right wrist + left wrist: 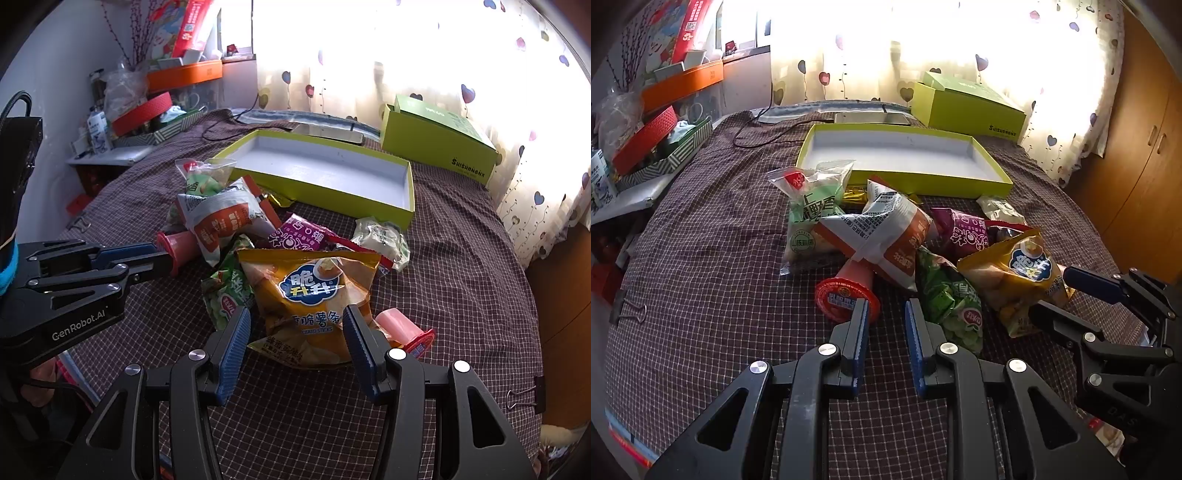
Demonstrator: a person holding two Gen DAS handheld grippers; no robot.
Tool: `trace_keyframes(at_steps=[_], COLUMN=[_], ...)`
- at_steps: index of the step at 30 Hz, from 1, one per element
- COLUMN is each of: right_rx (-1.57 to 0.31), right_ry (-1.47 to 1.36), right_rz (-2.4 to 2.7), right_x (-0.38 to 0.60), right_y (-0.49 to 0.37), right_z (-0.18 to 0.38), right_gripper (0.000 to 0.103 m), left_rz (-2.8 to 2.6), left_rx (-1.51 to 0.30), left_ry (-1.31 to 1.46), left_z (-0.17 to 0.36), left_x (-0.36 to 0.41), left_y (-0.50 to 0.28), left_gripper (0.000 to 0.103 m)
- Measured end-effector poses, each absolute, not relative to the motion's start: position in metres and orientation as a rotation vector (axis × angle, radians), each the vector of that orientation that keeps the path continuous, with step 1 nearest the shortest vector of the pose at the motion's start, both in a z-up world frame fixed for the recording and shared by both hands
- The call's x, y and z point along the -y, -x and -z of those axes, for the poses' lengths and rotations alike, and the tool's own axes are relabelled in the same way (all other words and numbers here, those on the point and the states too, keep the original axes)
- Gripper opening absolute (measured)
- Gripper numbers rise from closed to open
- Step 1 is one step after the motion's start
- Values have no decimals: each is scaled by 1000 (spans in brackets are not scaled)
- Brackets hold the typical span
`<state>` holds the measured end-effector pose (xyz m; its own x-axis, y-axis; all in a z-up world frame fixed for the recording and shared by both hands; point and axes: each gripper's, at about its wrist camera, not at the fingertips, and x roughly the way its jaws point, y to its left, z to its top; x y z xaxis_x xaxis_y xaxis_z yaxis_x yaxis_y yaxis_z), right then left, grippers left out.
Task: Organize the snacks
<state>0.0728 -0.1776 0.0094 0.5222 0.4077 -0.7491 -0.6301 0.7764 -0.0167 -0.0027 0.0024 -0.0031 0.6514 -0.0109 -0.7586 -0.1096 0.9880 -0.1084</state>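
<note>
Our left tongs [886,308] were a little open and empty; our right tongs [297,319] were wide open around the yellow chip bag [310,295].

The left hand-held gripper [885,314] hovers with a narrow gap over checked cloth [701,258], its left pad near a red-lidded cup [846,299]. Snack bags pile before an empty yellow-green tray [905,177].

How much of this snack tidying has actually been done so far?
Nothing looks done: the shallow yellow-green cardboard tray holds nothing. In hand: nothing is gripped; the right gripper stands open around the orange potato-stick bag, and the left gripper is narrowly open, holding nothing. Left: the whole snack heap on the checked cloth.
</note>
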Motion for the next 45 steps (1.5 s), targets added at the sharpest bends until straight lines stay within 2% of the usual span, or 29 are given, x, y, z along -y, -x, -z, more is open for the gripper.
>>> trace_keyframes(at_steps=[45], right_rx=[-809], right_ry=[303], right_rz=[-634], right_x=[176], right_y=[-73], right_z=[-9], right_gripper=[52], left_rz=[-55], left_rx=[-868], left_ry=[151], left_z=[7], left_x=[-1], left_y=[5], left_gripper=[21])
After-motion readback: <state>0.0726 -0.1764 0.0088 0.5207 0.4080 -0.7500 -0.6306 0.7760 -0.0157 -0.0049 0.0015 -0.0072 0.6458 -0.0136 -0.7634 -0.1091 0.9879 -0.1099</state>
